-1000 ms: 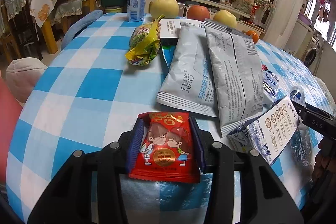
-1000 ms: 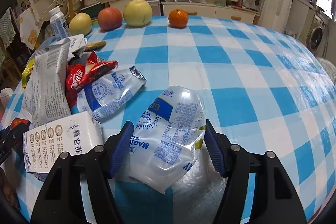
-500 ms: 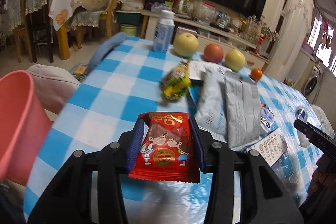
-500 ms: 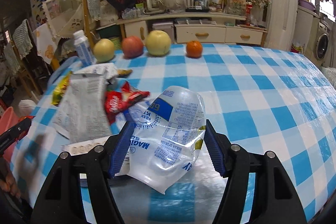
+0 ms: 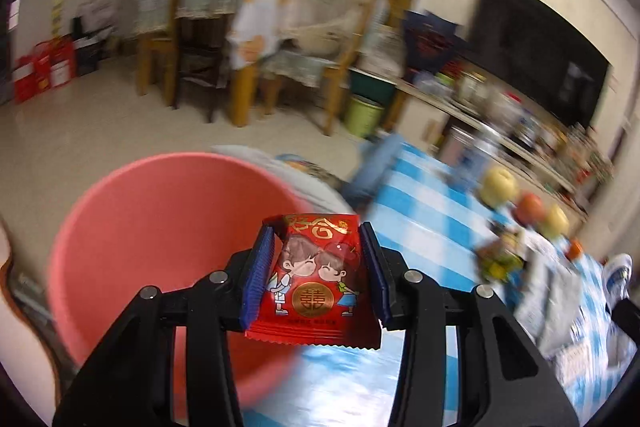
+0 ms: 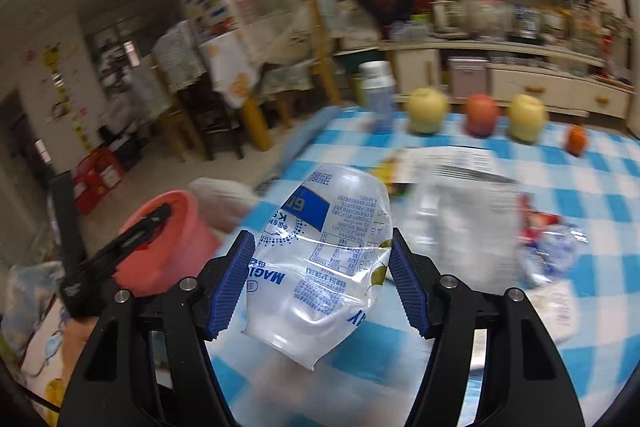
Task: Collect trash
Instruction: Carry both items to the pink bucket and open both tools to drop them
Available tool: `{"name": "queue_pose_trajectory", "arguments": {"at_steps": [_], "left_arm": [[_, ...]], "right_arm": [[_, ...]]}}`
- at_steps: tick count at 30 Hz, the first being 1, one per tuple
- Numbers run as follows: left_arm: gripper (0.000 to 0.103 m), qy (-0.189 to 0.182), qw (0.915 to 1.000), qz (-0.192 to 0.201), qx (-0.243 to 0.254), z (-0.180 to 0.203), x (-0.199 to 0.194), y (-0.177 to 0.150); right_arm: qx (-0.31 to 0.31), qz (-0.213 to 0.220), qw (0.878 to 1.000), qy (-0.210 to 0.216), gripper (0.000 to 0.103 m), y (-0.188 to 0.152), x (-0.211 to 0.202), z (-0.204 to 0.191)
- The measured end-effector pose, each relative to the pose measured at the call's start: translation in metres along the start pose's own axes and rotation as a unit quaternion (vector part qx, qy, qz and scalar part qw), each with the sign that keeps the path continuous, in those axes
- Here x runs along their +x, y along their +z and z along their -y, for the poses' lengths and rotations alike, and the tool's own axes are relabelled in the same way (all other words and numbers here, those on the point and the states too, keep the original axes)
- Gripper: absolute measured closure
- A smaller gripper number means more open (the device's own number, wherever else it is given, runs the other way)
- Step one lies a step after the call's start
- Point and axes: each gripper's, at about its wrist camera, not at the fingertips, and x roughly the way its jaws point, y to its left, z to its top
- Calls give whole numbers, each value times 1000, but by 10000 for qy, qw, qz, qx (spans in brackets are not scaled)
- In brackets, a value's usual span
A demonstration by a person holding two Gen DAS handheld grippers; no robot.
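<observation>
My left gripper (image 5: 316, 275) is shut on a red candy wrapper (image 5: 314, 279) printed with two cartoon children. It hangs at the right rim of a pink bucket (image 5: 160, 239) that stands beside the table. My right gripper (image 6: 320, 279) is shut on a crumpled clear plastic bag (image 6: 324, 259) with blue print, held above the table's left part. From the right wrist view the pink bucket (image 6: 168, 243) lies low to the left, with the left gripper's (image 6: 120, 247) black body over it. More wrappers (image 6: 464, 211) lie heaped on the blue-checked tablecloth (image 6: 600, 187).
Two yellow pears (image 6: 426, 109), a red apple (image 6: 482, 113), an orange (image 6: 576, 139) and a milk bottle (image 6: 380, 95) stand along the table's far edge. A padded stool (image 6: 224, 199) sits between bucket and table. Wooden chairs (image 5: 192, 39) stand behind, a green bin (image 5: 362, 115) by the cabinet.
Both grippers have swung left and risen, off the wrapper heap toward the pink bucket. The left one now hangs at its rim. Each still holds its wrapper.
</observation>
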Motion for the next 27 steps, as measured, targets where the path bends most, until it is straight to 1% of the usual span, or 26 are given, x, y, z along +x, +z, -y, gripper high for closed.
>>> {"name": "queue_pose_trajectory", "arguments": {"at_steps": [3, 5, 7, 11, 14, 15, 16, 17, 18, 19, 20, 21, 22, 25, 27], "left_arm": [[58, 220, 9989, 42, -411, -32, 2, 11], [58, 389, 9971, 25, -655, -53, 5, 16], [58, 451, 9944, -16, -960, -73, 7, 20], [58, 682, 9891, -101, -1303, -102, 13, 23], [56, 779, 9858, -191, -1478, -118, 16, 23], [54, 844, 9851, -195, -1485, -121, 16, 22], [48, 873, 9850, -199, -1478, -122, 17, 22], [45, 912, 9849, -209, -1459, -123, 18, 21], [40, 943, 9849, -214, -1436, -124, 17, 21], [38, 965, 9853, -218, -1392, -123, 18, 21], [38, 976, 9857, -217, -1358, -123, 17, 21], [36, 993, 9860, -208, -1326, -122, 17, 20], [31, 1008, 9863, -171, -1294, -121, 16, 20], [26, 994, 9879, -33, -1194, -112, 13, 18], [22, 882, 9899, 114, -1108, -103, 11, 18]], "right_arm": [[-384, -98, 9982, 446, 36, 7, 27, -53], [-624, -149, 9958, 654, 36, 12, 44, -85], [-838, -185, 9926, 857, 35, 15, 62, -114], [-1005, -331, 9878, 1139, 35, 18, 98, -154], [-1110, -430, 9842, 1310, 35, 16, 122, -174], [-1106, -463, 9831, 1384, 35, 15, 128, -177], [-1080, -498, 9825, 1437, 34, 14, 134, -180], [-1025, -549, 9823, 1472, 28, 13, 140, -182], [-967, -571, 9824, 1492, 23, 12, 144, -181], [-907, -560, 9834, 1469, 21, 11, 146, -180], [-865, -522, 9848, 1416, 16, 10, 144, -178], [-809, -475, 9862, 1365, 13, 9, 142, -175], [-744, -444, 9872, 1340, 13, 9, 139, -171], [-578, -341, 9901, 1231, 13, 8, 127, -155], [-554, -233, 9924, 1075, 13, 6, 114, -139]]}}
